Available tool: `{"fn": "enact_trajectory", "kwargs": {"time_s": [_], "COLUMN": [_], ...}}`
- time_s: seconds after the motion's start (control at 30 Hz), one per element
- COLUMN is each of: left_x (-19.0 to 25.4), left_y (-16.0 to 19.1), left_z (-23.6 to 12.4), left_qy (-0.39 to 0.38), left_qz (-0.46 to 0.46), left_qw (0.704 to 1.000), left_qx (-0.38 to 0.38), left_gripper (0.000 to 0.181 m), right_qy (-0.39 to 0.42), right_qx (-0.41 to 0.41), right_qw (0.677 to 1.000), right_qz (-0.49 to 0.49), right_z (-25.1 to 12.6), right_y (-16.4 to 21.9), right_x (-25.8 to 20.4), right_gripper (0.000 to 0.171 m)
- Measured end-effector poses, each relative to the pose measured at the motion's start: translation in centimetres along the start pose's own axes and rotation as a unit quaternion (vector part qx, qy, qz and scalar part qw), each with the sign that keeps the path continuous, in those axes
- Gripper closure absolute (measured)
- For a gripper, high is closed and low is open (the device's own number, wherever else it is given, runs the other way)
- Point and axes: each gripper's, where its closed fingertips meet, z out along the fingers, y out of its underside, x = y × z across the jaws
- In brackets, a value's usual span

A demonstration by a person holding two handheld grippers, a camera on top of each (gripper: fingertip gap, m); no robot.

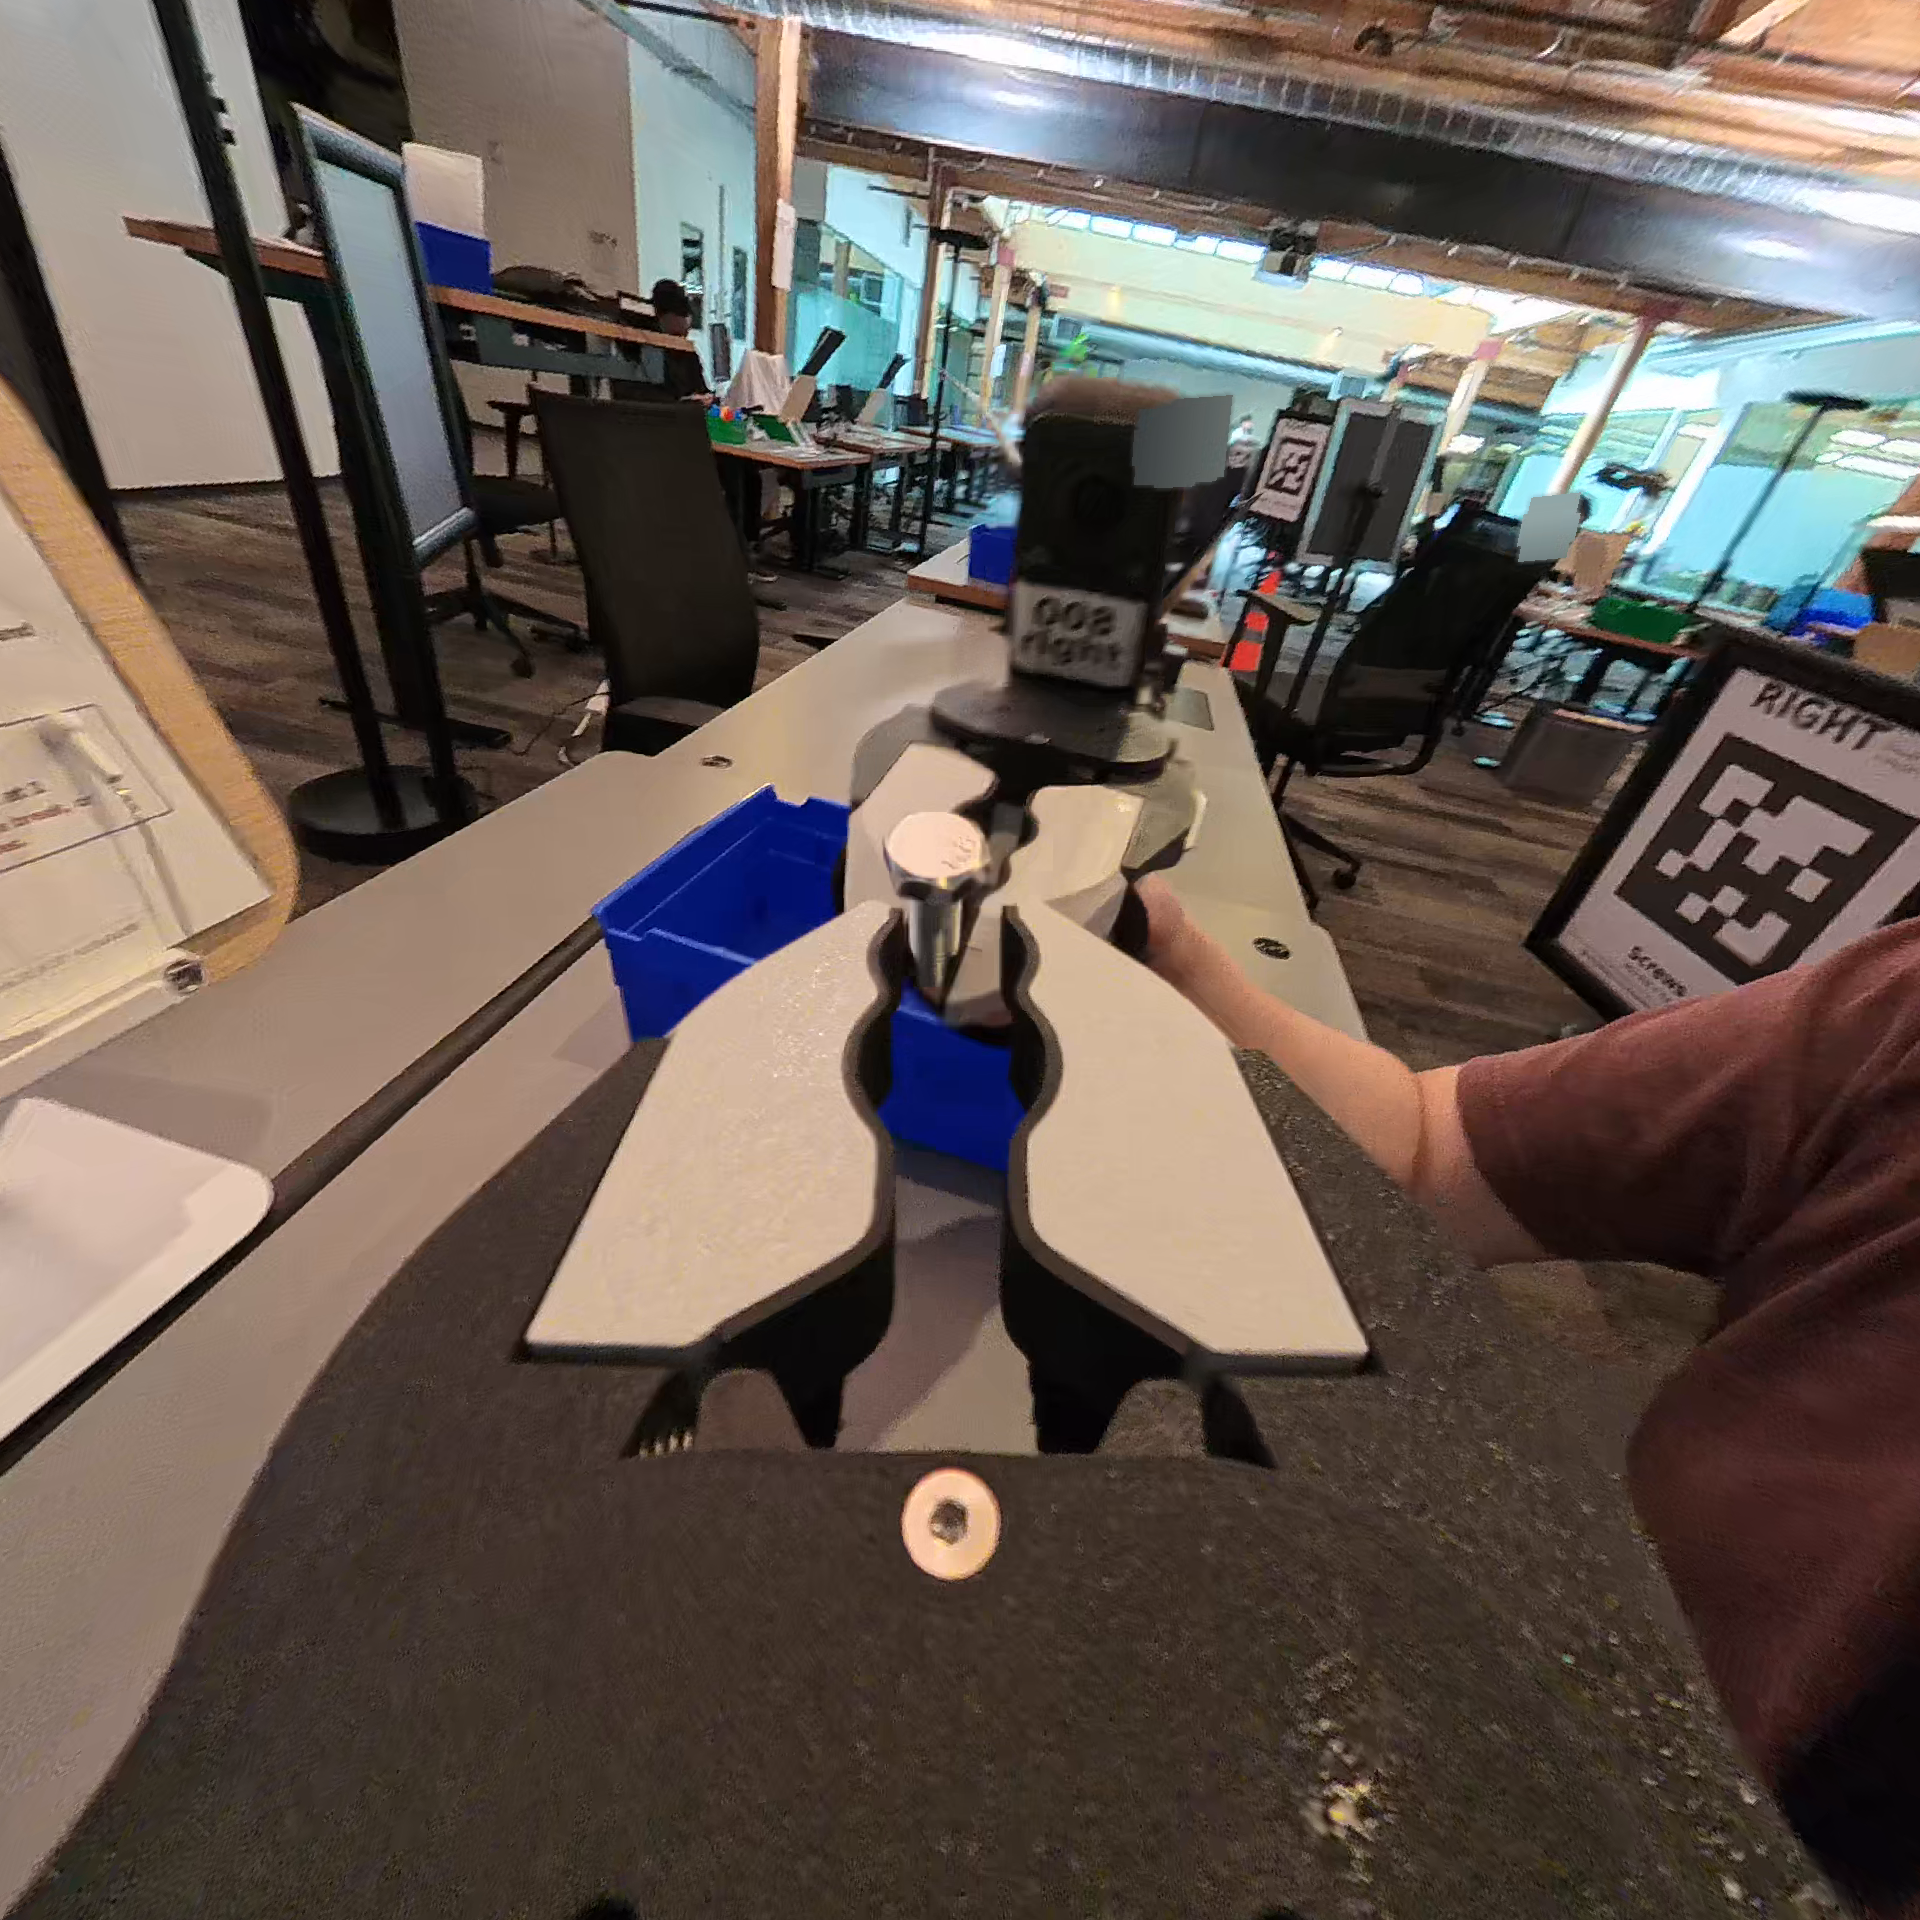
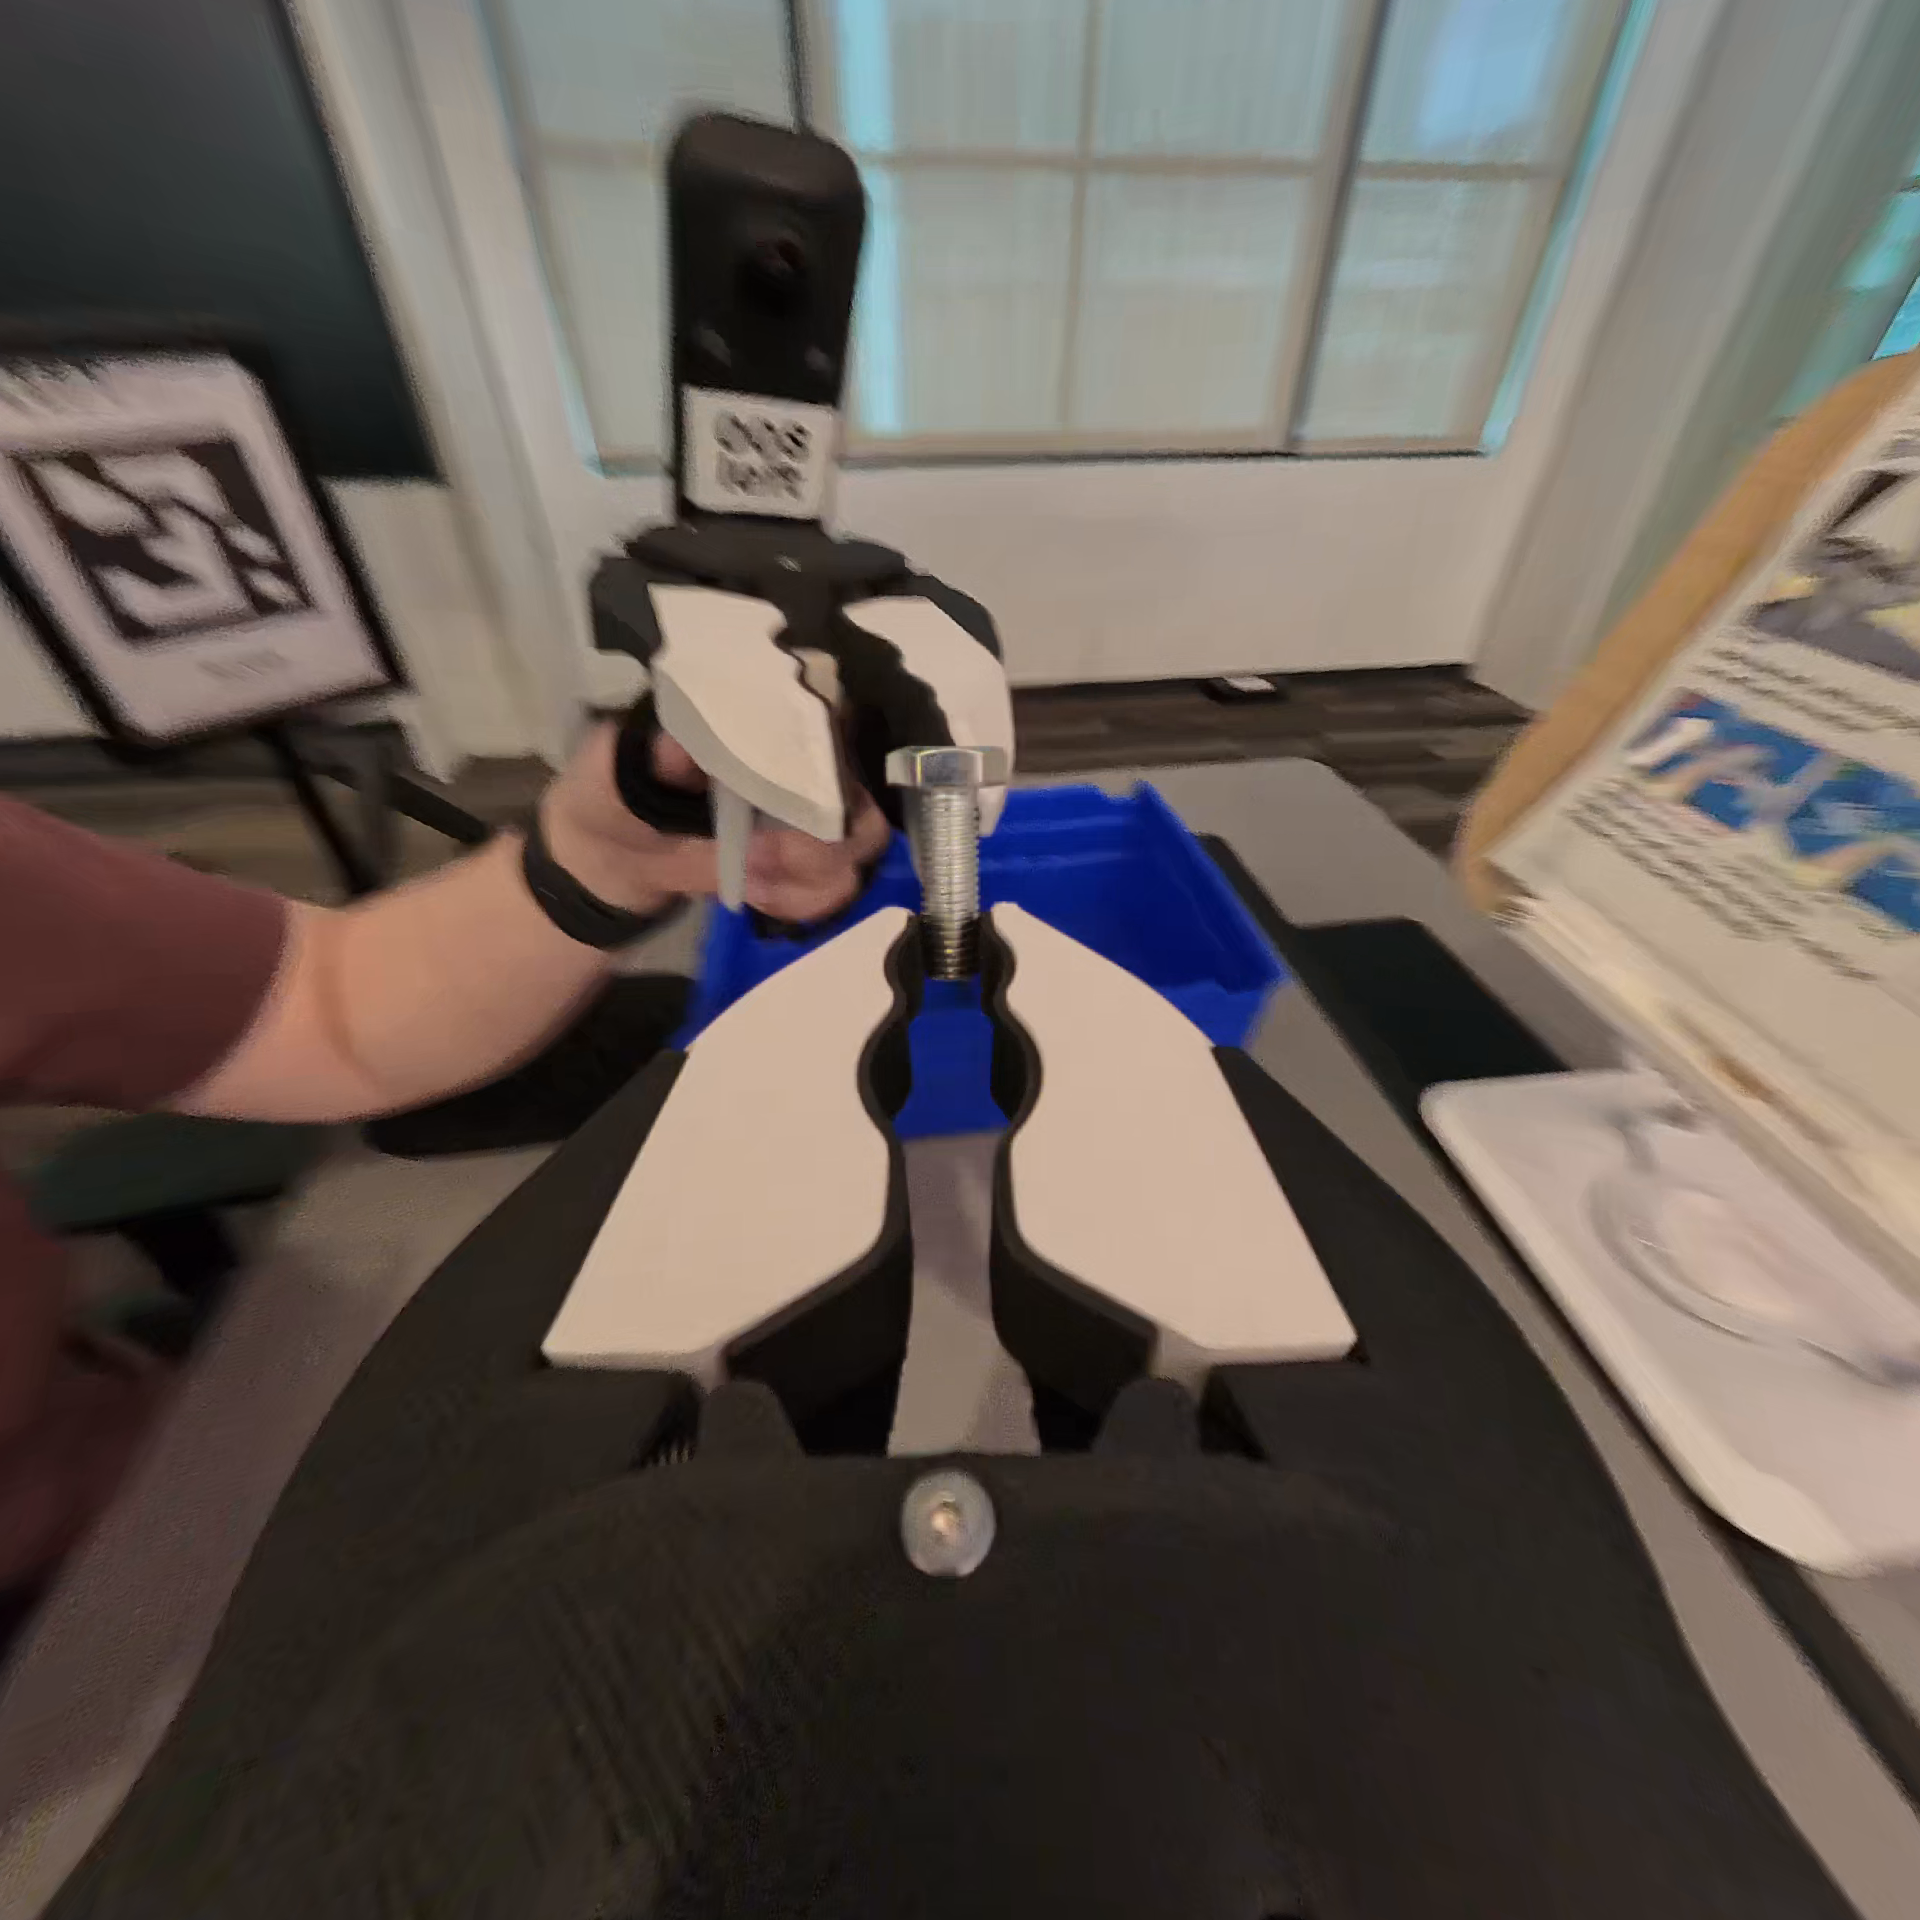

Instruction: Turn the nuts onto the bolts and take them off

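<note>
A silver hex bolt point(image 2: 945, 862) stands upright, head up. My right gripper point(image 2: 951, 935) is shut on its threaded lower end. My left gripper point(image 1: 945, 925) faces the right gripper point(image 1: 997, 831) tip to tip. Its fingers point(image 1: 790, 1091) straddle the bolt's point(image 1: 935, 894) shank below the head, with a thin gap on each side. In the right wrist view the left gripper point(image 2: 904, 810) tilts down behind the bolt head. No nut shows in either view.
A blue bin point(image 1: 717, 914) sits on the grey table point(image 1: 436, 935) under both grippers; it also shows in the right wrist view point(image 2: 1122, 894). A white tray point(image 2: 1662, 1299) and a propped instruction board point(image 2: 1714, 675) stand beside it. A person's arm point(image 1: 1351, 1122) holds the right gripper. A framed marker board point(image 1: 1766, 852) and office chairs point(image 1: 644, 561) stand beyond. The grippers are tip to tip, or close to it.
</note>
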Motion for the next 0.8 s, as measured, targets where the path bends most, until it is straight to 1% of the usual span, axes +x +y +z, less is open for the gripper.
{"fn": "enact_trajectory", "kwargs": {"time_s": [0.07, 0.17, 0.23, 0.3, 0.4, 0.5, 0.57, 0.7, 0.8], "left_x": [-0.9, -1.3, -1.4, -1.2, -1.6, -0.8, -0.8, -0.3, -1.0], "left_y": [0.6, 1.6, 2.1, 2.4, 2.8, 3.7, 3.7, 4.0, 4.8], "left_z": [-0.6, -0.7, -0.6, -0.7, -0.8, -0.5, -0.4, -0.3, -0.4], "left_qy": [-0.032, -0.059, -0.075, -0.086, -0.112, -0.078, -0.075, -0.053, -0.081], "left_qz": [0.025, 0.072, 0.108, 0.146, 0.174, 0.157, 0.150, 0.142, 0.168], "left_qw": [0.999, 0.995, 0.989, 0.982, 0.973, 0.978, 0.980, 0.983, 0.973], "left_qx": [-0.011, -0.040, -0.065, -0.082, -0.101, -0.114, -0.106, -0.107, -0.139], "left_gripper": [0.159, 0.158, 0.152, 0.146, 0.144, 0.146, 0.148, 0.152, 0.153], "right_qy": [0.061, 0.132, 0.155, 0.158, 0.158, 0.168, 0.167, 0.162, 0.162], "right_qx": [-0.046, -0.124, -0.167, -0.189, -0.198, -0.221, -0.236, -0.243, -0.246], "right_qw": [0.995, 0.966, 0.943, 0.929, 0.916, 0.898, 0.891, 0.886, 0.885], "right_qz": [-0.071, -0.186, -0.242, -0.277, -0.312, -0.340, -0.351, -0.360, -0.360], "right_z": [-0.5, -1.1, -1.4, -1.3, -1.0, -0.8, -0.7, -0.2, -0.2], "right_y": [0.6, 1.4, 1.9, 2.3, 2.4, 3.0, 3.6, 4.1, 4.2], "right_x": [0.9, 1.6, 1.6, 1.3, 0.9, 1.0, 1.1, 1.1, 1.1], "right_gripper": [0.161, 0.161, 0.161, 0.161, 0.161, 0.161, 0.161, 0.161, 0.161]}}
